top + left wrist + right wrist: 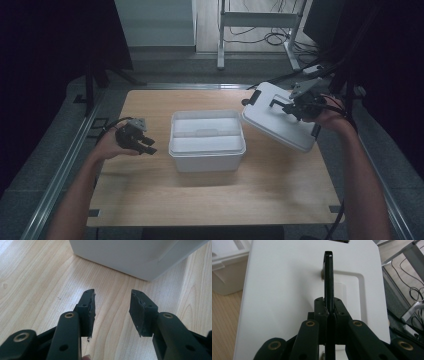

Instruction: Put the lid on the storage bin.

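A white open box [206,142] stands at the middle of the wooden table [215,195], with a white tray insert inside. Its white lid [277,122] hangs tilted above the table's right side. My right gripper [295,107] is shut on the lid's black handle [329,277], which stands upright between the closed jaws over the lid [287,290]. My left gripper [145,146] hovers left of the box, open with nothing between its pads [90,312], pointing at the box's lower corner [140,257].
The table's right edge lies under the raised lid. Beyond the far edge are a white desk frame [257,22] and cables [272,37] on the floor. Bare wood lies in front of the box.
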A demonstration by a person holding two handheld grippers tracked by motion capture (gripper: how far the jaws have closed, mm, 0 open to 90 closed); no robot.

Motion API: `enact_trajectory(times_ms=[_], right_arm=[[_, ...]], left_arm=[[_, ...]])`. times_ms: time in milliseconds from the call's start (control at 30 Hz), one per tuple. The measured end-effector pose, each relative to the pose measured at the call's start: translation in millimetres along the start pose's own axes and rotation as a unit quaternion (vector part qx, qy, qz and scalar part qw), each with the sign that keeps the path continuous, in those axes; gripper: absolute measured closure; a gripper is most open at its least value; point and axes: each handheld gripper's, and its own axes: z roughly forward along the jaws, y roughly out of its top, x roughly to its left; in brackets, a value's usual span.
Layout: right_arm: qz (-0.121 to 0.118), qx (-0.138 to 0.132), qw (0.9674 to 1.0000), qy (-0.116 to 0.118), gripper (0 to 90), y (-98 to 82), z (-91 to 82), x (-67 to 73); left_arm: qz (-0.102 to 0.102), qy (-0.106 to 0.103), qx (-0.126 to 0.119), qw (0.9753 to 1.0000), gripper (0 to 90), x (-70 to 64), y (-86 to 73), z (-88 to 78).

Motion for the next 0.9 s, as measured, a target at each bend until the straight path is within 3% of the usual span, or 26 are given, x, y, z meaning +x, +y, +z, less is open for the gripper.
enact_trajectory(times_ms=[267, 533, 900], right_arm=[[-0.018, -0.017, 0.9996, 0.01, 83.5, 20.7, -4.7, 6.3], [-0.046, -0.04, 0.9975, 0.035, 83.5, 47.5, -3.6, 19.6], [-0.08, -0.05, 0.9927, 0.075, 83.5, 84.8, 16.0, 43.6]], left_arm=[[0.002, 0.0, -0.002, 1.0, 56.1, -0.4, -0.6, -1.7], [0.003, -0.001, -0.002, 1.0, 56.1, -1.6, -0.8, -2.6], [0.002, -0.001, -0.004, 1.0, 56.1, -2.8, -3.4, -4.2]])
